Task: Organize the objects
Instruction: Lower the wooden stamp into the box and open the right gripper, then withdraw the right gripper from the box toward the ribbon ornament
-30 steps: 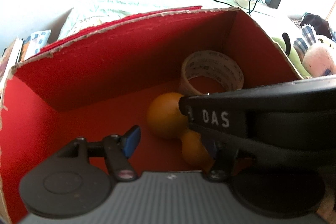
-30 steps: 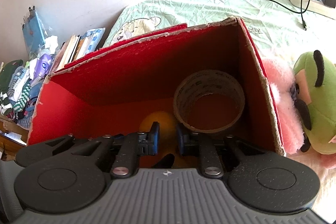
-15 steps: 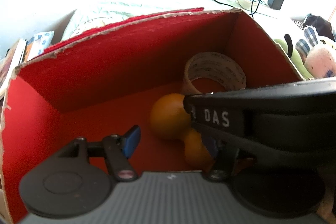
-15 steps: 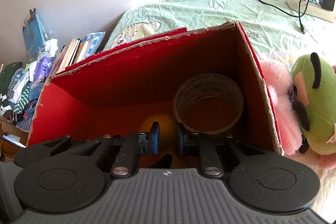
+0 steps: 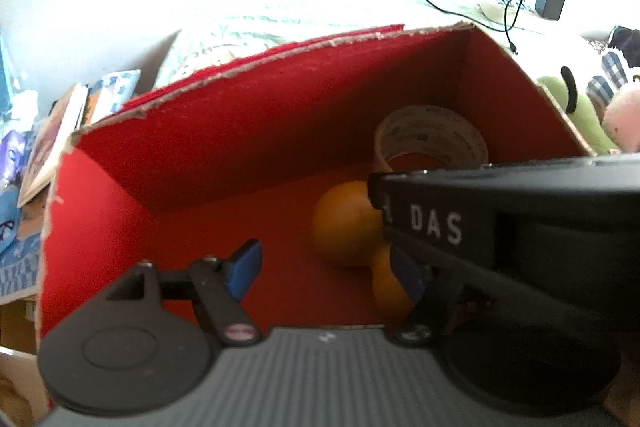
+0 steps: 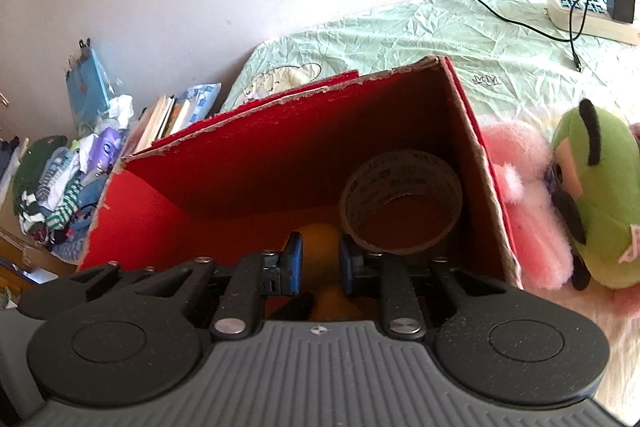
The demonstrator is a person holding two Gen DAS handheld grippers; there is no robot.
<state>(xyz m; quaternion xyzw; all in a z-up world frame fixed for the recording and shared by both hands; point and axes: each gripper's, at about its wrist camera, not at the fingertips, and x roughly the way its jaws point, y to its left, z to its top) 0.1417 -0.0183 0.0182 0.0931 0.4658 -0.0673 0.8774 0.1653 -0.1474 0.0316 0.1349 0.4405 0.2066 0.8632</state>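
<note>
A red cardboard box (image 5: 240, 131) stands open on the bed; it also shows in the right wrist view (image 6: 256, 155). Inside lie two oranges (image 5: 344, 227) side by side and a roll of tape (image 5: 432, 139), also seen in the right wrist view (image 6: 400, 203). My left gripper (image 5: 324, 269) is open and empty above the box floor, left of the oranges. My right gripper (image 6: 318, 263) hangs over the box with its jaws narrowly apart and nothing between them; an orange (image 6: 320, 247) shows below the gap. The right gripper's body (image 5: 500, 227) crosses the left wrist view.
A green plush toy (image 6: 592, 203) and a pink plush (image 6: 524, 203) lie right of the box. A power strip (image 6: 588, 11) with a charger and cable lies on the green bedsheet (image 6: 400, 35) behind. Books and clothes (image 6: 60, 179) pile up at the left.
Both grippers have pulled back and up from the box, so more of the bed and room shows. The jaws have not changed, and the oranges and tape have not moved.
</note>
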